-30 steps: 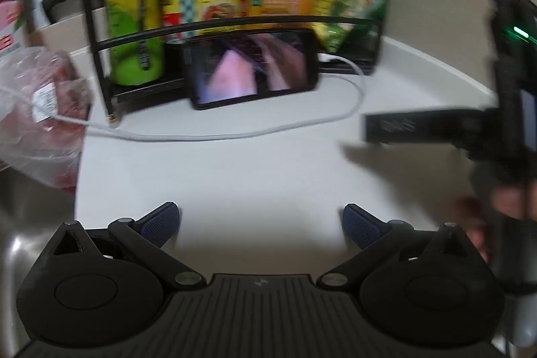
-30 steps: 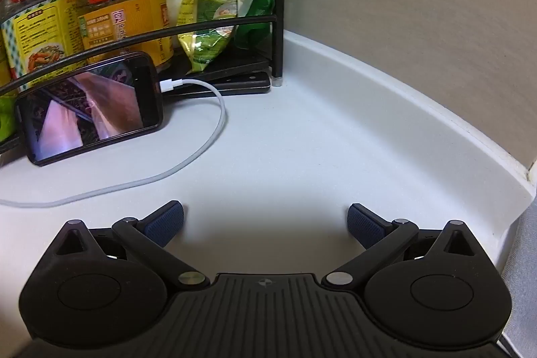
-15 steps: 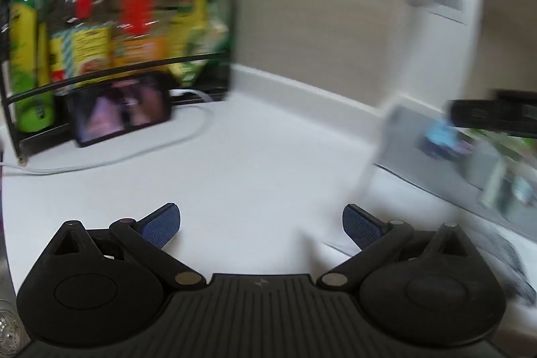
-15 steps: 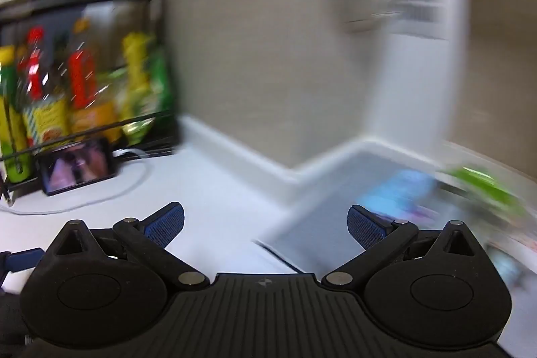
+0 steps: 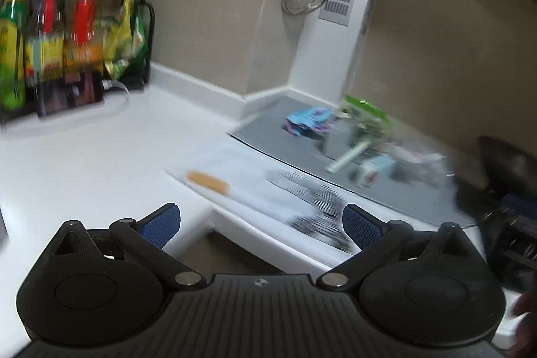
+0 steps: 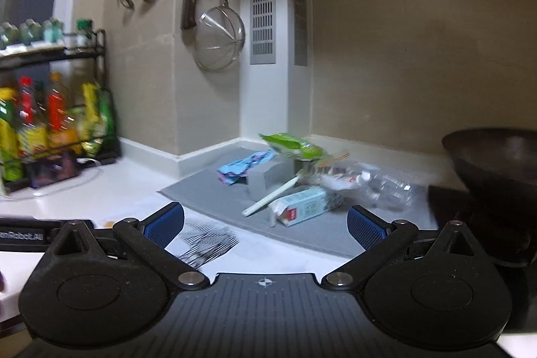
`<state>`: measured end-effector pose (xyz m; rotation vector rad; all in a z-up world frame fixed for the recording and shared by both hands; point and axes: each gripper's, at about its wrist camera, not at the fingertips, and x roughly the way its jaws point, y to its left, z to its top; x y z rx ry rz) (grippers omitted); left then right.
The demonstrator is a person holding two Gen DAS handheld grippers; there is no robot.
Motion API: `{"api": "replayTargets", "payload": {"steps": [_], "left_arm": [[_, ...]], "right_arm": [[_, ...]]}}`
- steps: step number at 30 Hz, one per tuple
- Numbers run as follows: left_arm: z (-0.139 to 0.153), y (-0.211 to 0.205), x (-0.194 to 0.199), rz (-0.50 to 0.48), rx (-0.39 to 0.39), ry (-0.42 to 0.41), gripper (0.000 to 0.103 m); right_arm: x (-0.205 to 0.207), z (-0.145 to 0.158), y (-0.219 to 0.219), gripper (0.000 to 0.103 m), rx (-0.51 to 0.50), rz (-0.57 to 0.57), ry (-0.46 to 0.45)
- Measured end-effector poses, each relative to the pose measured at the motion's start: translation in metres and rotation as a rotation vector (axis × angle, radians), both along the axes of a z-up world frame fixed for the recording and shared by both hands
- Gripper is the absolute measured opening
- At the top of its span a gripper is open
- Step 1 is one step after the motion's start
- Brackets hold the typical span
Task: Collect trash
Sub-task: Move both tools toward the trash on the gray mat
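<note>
Right wrist, right gripper (image 6: pixel 265 218) spread, carton (image 6: pixel 303 205) seemingly toppled

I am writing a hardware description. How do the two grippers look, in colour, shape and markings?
Both grippers, left and right, look alike: a black ribbed body with a small white crosshair mark, two round black housings with silver pivot screws, and black linkage arms ending in blue textured pads. No cables or sleeves are visible.

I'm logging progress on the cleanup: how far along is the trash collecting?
Nothing looks collected yet. Both the left gripper and right gripper are open and empty. Left to pick up on the grey mat: the milk carton, green wrapper, blue wrapper, white stick and crushed clear bottle.
</note>
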<state>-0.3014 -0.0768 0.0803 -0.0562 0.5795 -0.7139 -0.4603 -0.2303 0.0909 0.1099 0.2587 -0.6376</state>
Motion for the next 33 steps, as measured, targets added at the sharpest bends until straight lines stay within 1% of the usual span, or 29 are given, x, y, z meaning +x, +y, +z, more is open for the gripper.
{"api": "replayTargets", "payload": {"steps": [2,4,6,10,14,16,23,28,33], "left_arm": [[0.004,0.001,-0.013,-0.026,-0.01,0.02,0.103],[0.01,-0.001,-0.026,-0.042,0.039,0.006,0.103],[0.013,-0.008,-0.038,-0.036,0.093,-0.017,0.103],[0.015,-0.015,-0.054,-0.059,0.137,-0.042,0.103],[0.015,-0.021,-0.064,-0.031,0.185,-0.09,0.103],[0.017,-0.024,-0.066,-0.036,0.215,-0.107,0.103],[0.025,-0.034,-0.071,-0.049,0.232,-0.128,0.103],[0.021,-0.044,-0.08,-0.056,0.253,-0.149,0.103],[0.018,-0.046,-0.083,-0.068,0.262,-0.155,0.103]], "right_arm": [[-0.011,0.001,-0.001,0.103,0.051,0.016,0.012],[-0.025,0.002,0.001,0.103,0.071,-0.002,0.016],[-0.035,0.004,0.006,0.103,0.051,-0.046,0.021],[-0.052,0.005,0.011,0.103,-0.008,-0.072,0.033],[-0.061,0.004,0.011,0.103,-0.004,-0.081,0.019],[-0.062,0.003,0.009,0.103,0.009,-0.08,0.024],[-0.069,0.007,0.012,0.103,-0.001,-0.09,0.01],[-0.073,0.006,0.01,0.103,0.003,-0.094,0.003],[-0.076,0.004,0.007,0.103,0.014,-0.095,-0.002]]}}
